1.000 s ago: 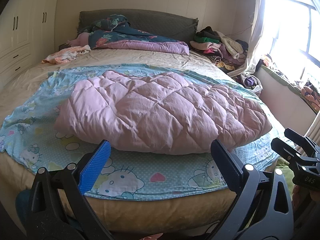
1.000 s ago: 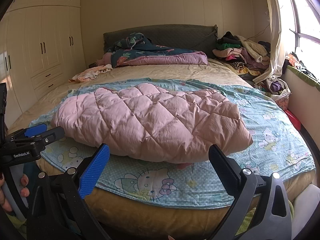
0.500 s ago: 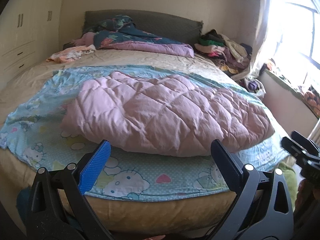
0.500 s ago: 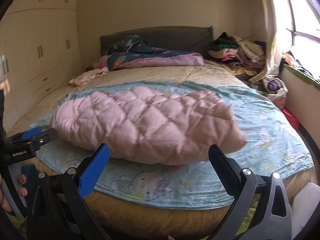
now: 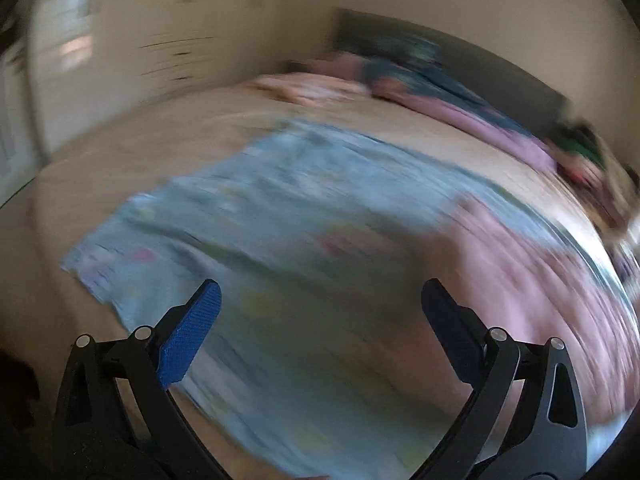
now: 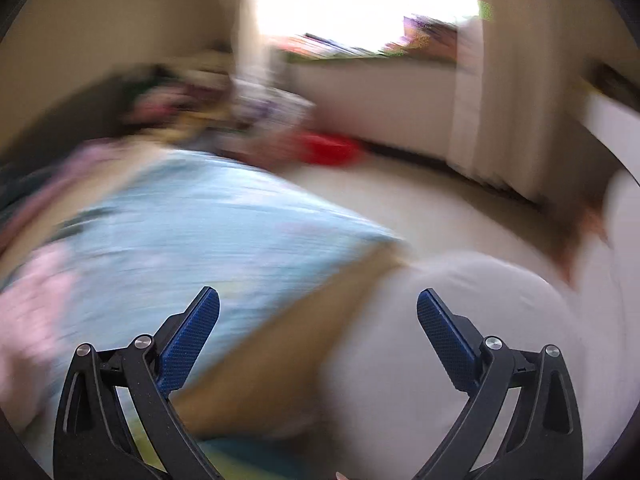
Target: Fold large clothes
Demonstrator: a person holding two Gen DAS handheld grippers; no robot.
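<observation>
Two views, both heavily smeared by motion blur.

Left wrist view: left gripper (image 5: 320, 300) spread wide, blue-padded fingers (image 5: 188, 340) well apart and grasping nothing, hanging above the near edge of a light blue sheet (image 5: 260, 216). Sheet spread flat over a beige bed (image 5: 160, 140). Pink quilted garment (image 5: 532, 280) lying on the sheet toward the right side, clear of both fingers. Farther back on the bed, a dark teal and purple duvet (image 5: 440, 88) bunched against a dark headboard (image 5: 500, 64), with a small pale pink bundle (image 5: 316, 88) just beside it. Pile of mixed clothes (image 5: 588, 160) at the far right corner. Cream wardrobe fronts (image 5: 168, 56) along the left wall.

Right wrist view: right gripper (image 6: 318, 300) likewise released, fingers (image 6: 188, 340) far apart with nothing between them, pointing over the bed's corner. Blue sheet (image 6: 200, 220) filling the left half, pink quilted garment (image 6: 32, 300) only at the far left edge. Tan side of the mattress (image 6: 280, 360) below the sheet's corner. White rounded shape (image 6: 460, 320) under the right finger, too blurred to identify. Red object (image 6: 328, 148) on the floor beyond the bed, bright window (image 6: 360, 0) above, pale curtain (image 6: 512, 80) to the right.
</observation>
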